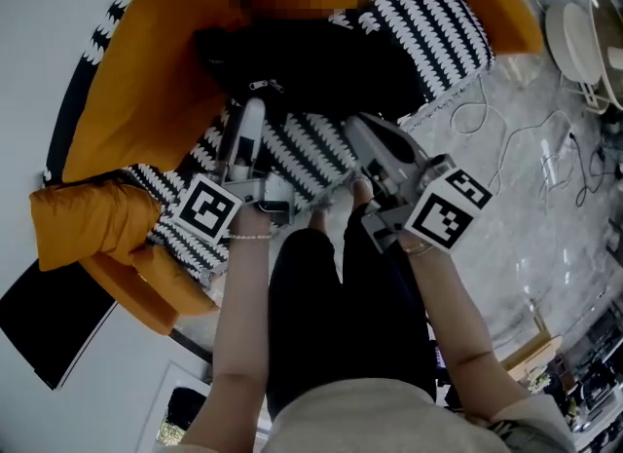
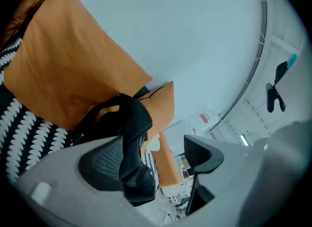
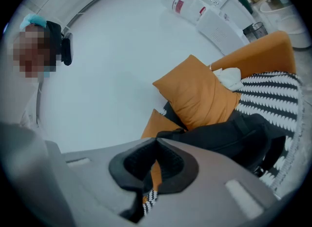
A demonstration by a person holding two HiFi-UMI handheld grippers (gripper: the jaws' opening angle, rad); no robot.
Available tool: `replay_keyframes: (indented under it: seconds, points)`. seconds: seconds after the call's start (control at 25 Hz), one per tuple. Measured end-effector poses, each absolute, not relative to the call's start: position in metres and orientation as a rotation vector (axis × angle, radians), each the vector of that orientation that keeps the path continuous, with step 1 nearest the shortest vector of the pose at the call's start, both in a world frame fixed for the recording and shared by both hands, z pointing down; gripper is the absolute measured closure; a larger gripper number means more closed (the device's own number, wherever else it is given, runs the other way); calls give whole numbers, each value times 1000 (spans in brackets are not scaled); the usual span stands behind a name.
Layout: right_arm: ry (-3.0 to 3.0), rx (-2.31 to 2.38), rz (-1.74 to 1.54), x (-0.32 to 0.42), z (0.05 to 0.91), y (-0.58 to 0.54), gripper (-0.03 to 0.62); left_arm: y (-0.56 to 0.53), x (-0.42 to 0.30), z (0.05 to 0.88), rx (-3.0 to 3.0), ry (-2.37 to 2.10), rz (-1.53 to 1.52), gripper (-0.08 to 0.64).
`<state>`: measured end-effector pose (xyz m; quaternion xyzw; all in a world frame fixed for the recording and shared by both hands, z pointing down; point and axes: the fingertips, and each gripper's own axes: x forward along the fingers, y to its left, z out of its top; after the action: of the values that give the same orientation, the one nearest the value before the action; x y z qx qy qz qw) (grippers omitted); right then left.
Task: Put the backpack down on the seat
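We count one black backpack (image 1: 311, 66) lying on one striped seat (image 1: 311, 149), at twelve o'clock from our two grippers. The left gripper (image 2: 152, 158) has its jaws wide, with a backpack strap (image 2: 134, 123) between them by the nine o'clock pad. The right gripper (image 3: 156, 145) has its jaws together and holds nothing.

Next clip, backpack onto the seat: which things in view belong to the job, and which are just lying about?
Job:
- black backpack, lying on the chair
- striped seat
- left tool, open
- right tool, shut, nothing in it

Lying about:
- orange cushion
- white cables on the floor
- black flat panel beside the chair
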<state>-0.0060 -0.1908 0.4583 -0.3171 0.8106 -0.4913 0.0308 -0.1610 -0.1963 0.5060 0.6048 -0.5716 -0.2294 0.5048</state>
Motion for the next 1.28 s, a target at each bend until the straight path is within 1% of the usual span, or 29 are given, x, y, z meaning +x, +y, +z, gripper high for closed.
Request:
replay_keyframes:
  seconds: [0.28, 0.72, 0.8, 0.92, 1.04, 1.12, 1.2, 1.28]
  points:
    - [2489, -1016, -1449, 3, 412, -190, 589, -190, -153, 461, 1552, -1411, -466, 181]
    - [2493, -970, -1333, 6, 328, -173, 589, -179, -97, 372, 1781, -1180, -394, 188]
    - [2515, -946, -1303, 6, 311, -168, 589, -178, -90, 354, 1810, -1155, -400, 211]
    - [2549, -917, -1250, 7, 285, -165, 589, -177, -83, 326, 1870, -1140, -405, 277]
    - [2587, -906, -1201, 8, 266, -159, 589, -172, -78, 298, 1935, -1131, -405, 284]
    - [2582, -917, -1193, 11, 256, -154, 589, -166, -72, 280, 1971, -1120, -385, 312]
    - [2566, -933, -1187, 14, 246, -154, 589, -161, -67, 263, 2003, -1110, -351, 366]
    - [2563, -927, -1172, 11, 236, -156, 589, -161, -64, 251, 2044, -1081, -333, 377]
